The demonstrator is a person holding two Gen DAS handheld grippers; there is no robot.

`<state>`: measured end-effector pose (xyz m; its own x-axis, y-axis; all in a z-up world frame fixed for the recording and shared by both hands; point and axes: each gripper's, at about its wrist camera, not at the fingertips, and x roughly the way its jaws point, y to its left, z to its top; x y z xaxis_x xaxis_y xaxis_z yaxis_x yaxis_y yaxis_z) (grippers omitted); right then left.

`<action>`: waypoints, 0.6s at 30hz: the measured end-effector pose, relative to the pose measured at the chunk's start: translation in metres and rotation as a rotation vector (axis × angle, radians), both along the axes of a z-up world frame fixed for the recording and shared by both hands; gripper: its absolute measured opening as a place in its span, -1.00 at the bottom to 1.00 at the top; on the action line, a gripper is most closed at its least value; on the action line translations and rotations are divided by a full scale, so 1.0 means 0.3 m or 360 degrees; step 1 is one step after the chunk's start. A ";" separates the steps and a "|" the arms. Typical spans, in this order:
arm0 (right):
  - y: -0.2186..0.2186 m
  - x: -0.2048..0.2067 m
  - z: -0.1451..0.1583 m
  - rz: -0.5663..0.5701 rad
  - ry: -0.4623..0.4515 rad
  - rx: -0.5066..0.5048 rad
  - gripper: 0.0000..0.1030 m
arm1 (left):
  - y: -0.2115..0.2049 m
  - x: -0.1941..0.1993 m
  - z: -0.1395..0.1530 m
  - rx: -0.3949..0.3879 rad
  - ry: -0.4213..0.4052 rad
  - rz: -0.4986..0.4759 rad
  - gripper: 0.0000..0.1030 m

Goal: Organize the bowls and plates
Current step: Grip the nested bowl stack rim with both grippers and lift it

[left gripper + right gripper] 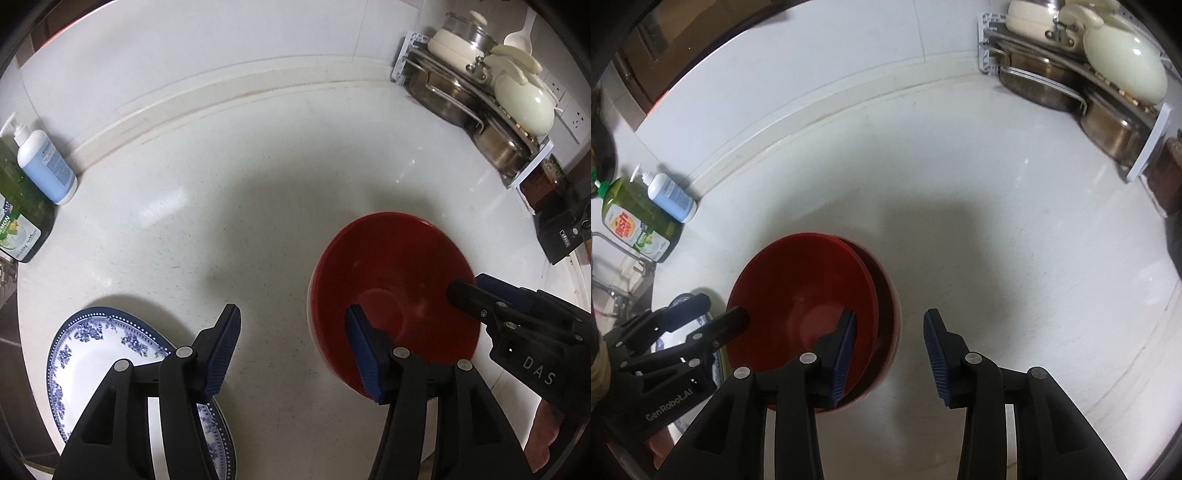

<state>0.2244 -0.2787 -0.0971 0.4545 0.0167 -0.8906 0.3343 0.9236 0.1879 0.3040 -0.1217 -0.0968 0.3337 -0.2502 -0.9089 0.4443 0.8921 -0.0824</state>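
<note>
Here the round red plastic bowl [391, 280] sits nested in a second red bowl [886, 295] beneath it, the upper one lying a little off-centre so the lower rim shows as a crescent on its right in the right wrist view. The pair rests on the pale speckled stone surface [258, 221], near the middle and towards the near edge. To its left, also near, lies a white ceramic plate with a blue floral border [92, 354], possibly atop another plate, though that is hard to tell.

The left tool [291, 347] hangs with its jaws moderately apart, one blue pad over the bowl's near left rim and the other over bare surface beside the plate; nothing is gripped. The right tool [890, 354] has its jaws parted more narrowly, straddling the bowls' right rim without pressing on it, so it too holds nothing.

Judging by this, the bowls look stacked and just let go, so the bowl step seems about finished. The next move likely calls for lifting both tools clear without nudging the tilted top bowl, then dealing with the plate.

Farther off, a blue pump bottle [46, 166] and a green dish-soap bottle [22, 221] stand at the far left; a metal rack of pots [480, 92] fills the far right corner.
</note>
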 end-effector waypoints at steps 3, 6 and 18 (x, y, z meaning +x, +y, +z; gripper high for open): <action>-0.003 0.009 -0.020 -0.0006 0.0029 -0.0001 -0.25 | -0.002 0.008 -0.019 -0.0005 0.0028 0.0010 0.11; -0.006 0.016 -0.040 -0.0014 0.0058 0.0022 -0.25 | -0.010 0.013 -0.030 0.0005 0.0042 0.0009 0.06; -0.013 0.037 -0.099 -0.0034 0.0149 0.0181 -0.35 | -0.025 0.036 -0.090 -0.0029 0.0217 -0.0008 -0.27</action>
